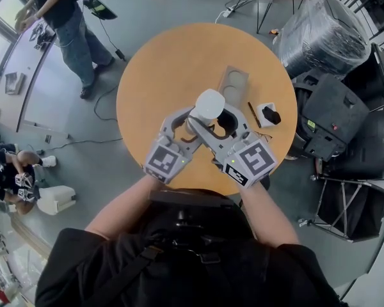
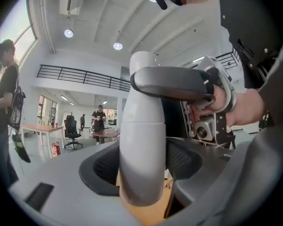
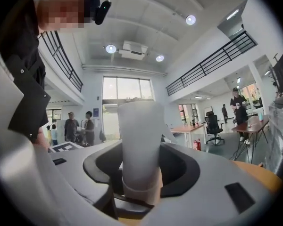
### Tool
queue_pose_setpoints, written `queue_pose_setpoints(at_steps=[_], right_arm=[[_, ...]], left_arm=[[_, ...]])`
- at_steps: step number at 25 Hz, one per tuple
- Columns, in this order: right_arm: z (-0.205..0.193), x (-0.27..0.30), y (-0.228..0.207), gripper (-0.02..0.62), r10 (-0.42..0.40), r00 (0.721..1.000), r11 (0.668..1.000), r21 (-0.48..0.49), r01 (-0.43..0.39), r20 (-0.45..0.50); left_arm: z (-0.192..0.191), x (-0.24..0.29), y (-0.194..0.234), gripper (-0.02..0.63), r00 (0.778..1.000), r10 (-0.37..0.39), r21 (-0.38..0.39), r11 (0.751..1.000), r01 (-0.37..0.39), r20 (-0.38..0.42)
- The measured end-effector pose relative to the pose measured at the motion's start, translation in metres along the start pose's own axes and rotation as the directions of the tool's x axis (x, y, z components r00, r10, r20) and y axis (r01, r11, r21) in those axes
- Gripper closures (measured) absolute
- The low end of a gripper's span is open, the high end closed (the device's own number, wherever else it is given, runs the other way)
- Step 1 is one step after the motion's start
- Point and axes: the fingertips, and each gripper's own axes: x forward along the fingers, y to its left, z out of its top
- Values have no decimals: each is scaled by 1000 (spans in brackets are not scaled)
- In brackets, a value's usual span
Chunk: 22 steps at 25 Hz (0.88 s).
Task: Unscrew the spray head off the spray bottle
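A white spray bottle [image 1: 208, 105] stands upright near the front of the round wooden table [image 1: 153, 75]. My left gripper [image 1: 187, 126] comes in from the left, and its pads press on the lower body of the bottle [image 2: 141, 164]. From the right, my right gripper [image 1: 221, 124] takes the top part, the spray head [image 3: 140, 135], with a pad against each side. In the left gripper view one of the right gripper's fingers [image 2: 170, 81] lies across the head, above the seam in the bottle. The bottle's foot is hidden behind the jaws.
Behind the bottle lies a brown holder with round holes [image 1: 232, 82]. A thin dark stick [image 1: 254, 114] and a small white box with a black object [image 1: 267, 114] lie to the right. A person [image 1: 70, 24] stands at far left; wrapped chairs [image 1: 323, 34] crowd the right.
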Motion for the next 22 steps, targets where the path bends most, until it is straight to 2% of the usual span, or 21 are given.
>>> queue_pose_setpoints(at_steps=[5, 8, 10, 13, 15, 16, 18, 20, 22], right_arm=[[4, -6, 17, 368, 121, 993, 993, 5, -121, -2], [1, -14, 23, 371, 191, 981, 982, 2, -191, -12], [2, -18, 31, 371, 264, 964, 965, -2, -264, -22], [7, -24, 51, 371, 397, 917, 918, 1, -398, -33], [9, -26, 56, 373, 427, 903, 904, -14, -428, -48], [11, -26, 55, 373, 416, 908, 908, -22, -418, -49], [14, -24, 46, 362, 367, 929, 929, -32, -368, -39], [12, -24, 34, 282, 298, 954, 954, -27, -299, -32], [13, -23, 19, 273, 206, 979, 979, -5, -206, -4]], left_arm=[[6, -11, -12, 302, 993, -118, 41, 992, 117, 18], [4, -13, -25, 304, 980, -195, 7, 981, 195, 29], [5, -17, -33, 304, 963, -266, -17, 964, 267, 44], [8, -32, -46, 304, 920, -390, -2, 921, 390, 50], [11, -36, -49, 304, 904, -425, 3, 905, 425, 40], [13, -35, -48, 304, 905, -424, -2, 905, 424, 42], [16, -29, -44, 303, 919, -391, -14, 920, 391, 46], [14, -17, -36, 302, 948, -315, -42, 947, 317, 43], [11, -8, -22, 301, 975, -220, -83, 971, 223, 39]])
